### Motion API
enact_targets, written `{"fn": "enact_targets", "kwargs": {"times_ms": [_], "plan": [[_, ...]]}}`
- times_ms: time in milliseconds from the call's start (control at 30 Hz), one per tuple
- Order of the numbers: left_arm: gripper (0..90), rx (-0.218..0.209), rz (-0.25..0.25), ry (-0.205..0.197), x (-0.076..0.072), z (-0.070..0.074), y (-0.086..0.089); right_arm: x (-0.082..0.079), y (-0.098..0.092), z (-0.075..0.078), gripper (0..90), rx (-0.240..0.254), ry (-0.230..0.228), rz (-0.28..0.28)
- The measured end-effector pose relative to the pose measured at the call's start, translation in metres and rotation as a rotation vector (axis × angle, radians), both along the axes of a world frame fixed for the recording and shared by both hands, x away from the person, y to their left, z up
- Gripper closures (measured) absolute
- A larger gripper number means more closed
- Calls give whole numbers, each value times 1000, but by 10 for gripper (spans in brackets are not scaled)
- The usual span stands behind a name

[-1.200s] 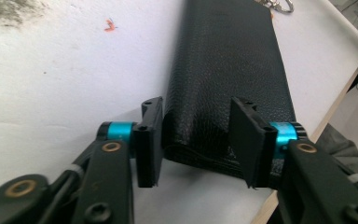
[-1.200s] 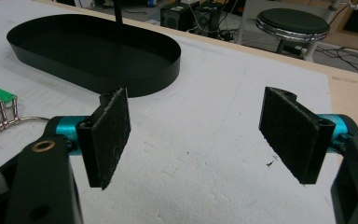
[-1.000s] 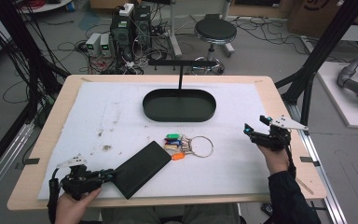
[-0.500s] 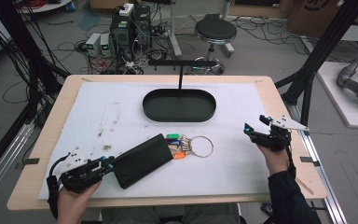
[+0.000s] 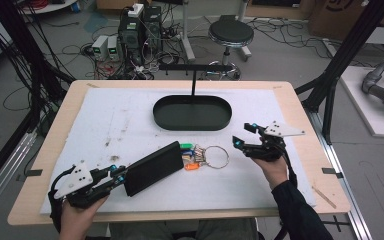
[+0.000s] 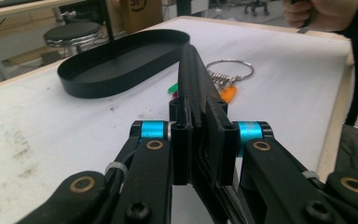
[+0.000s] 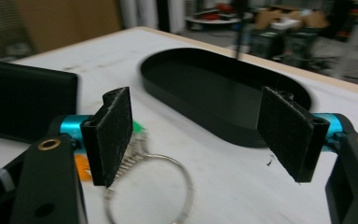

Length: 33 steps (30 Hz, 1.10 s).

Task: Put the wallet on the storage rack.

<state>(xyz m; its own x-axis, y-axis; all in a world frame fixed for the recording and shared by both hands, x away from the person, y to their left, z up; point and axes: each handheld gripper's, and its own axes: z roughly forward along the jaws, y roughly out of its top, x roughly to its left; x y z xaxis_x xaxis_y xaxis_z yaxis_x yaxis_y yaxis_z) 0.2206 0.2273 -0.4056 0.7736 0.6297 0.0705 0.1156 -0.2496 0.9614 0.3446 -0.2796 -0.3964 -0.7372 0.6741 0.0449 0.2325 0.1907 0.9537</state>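
left tongs point(image 5: 121, 176) clamp the black case point(image 5: 152, 167) tilted on edge; right tongs point(image 5: 244, 139) hover released near the key ring point(image 5: 215, 156).

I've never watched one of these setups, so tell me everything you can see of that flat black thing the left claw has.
The flat black case is a thin rectangular slab with a matte, finely ribbed edge. The left gripper clamps its near end between both pads, tilting it on edge. Its far end reaches toward the key ring and coloured tags, short of the black oval tray.
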Motion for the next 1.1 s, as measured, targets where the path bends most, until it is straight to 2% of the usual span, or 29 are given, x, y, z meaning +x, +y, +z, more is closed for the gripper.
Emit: {"fn": "enact_targets", "kwargs": {"times_ms": [33, 67, 100, 133, 200, 233, 267, 433, 533, 567, 600, 667, 700, 733, 800, 833, 867, 900, 967, 1100], "plan": [[806, 0, 0, 0, 0, 0, 0, 0, 0, 0, 274, 0, 0, 0], [805, 1, -12, -4, -1, 1, 0, 3, 15, 0, 274, -2, 10, 78], [806, 1, -12, -4, -1, 1, 0, 3, 15, 0, 274, -2, 10, 78], [805, 1, -14, -3, -1, 0, 0, 4, 26, -1, 274, -14, 9, 122], [805, -2, -21, -2, -1, 0, 0, 7, 40, -1, 274, -24, 11, 161], [805, -2, -21, -2, -1, 0, 0, 7, 40, -1, 274, -24, 11, 161], [805, -4, -25, -3, -1, 0, 0, 10, 53, -3, 275, -28, 6, 204], [805, -9, -38, 0, -1, -1, 2, 19, 85, -11, 281, -68, 43, 315], [805, -11, -40, 2, -1, -1, 2, 24, 104, -16, 326, -85, 66, 378], [805, -11, -40, 2, -1, -1, 2, 24, 104, -16, 326, -85, 66, 378], [805, -11, -40, 3, 0, -1, 2, 27, 117, -20, 341, -97, 78, 415], [804, -15, -42, 5, 0, -2, 3, 30, 129, -23, 373, -115, 99, 457], [804, -15, -42, 5, 0, -2, 3, 30, 129, -23, 373, -115, 99, 457], [804, -16, -43, 8, 0, -2, 3, 32, 140, -26, 391, -139, 119, 481], [804, -17, -43, 9, 0, -2, 3, 34, 149, -28, 473, -140, 142, 513], [804, -17, -43, 9, 0, -2, 3, 34, 149, -28, 473, -140, 142, 513], [804, -18, -38, 8, -1, -2, 4, 32, 155, -28, 540, -162, 126, 532], [804, -18, -38, 8, -1, -2, 4, 32, 155, -28, 540, -162, 126, 532], [804, -24, -32, 3, -1, -1, 7, 31, 154, -24, 635, -167, 111, 528], [804, -46, -27, -16, -1, 3, 9, 24, 146, -12, 701, -163, 83, 523]]}}
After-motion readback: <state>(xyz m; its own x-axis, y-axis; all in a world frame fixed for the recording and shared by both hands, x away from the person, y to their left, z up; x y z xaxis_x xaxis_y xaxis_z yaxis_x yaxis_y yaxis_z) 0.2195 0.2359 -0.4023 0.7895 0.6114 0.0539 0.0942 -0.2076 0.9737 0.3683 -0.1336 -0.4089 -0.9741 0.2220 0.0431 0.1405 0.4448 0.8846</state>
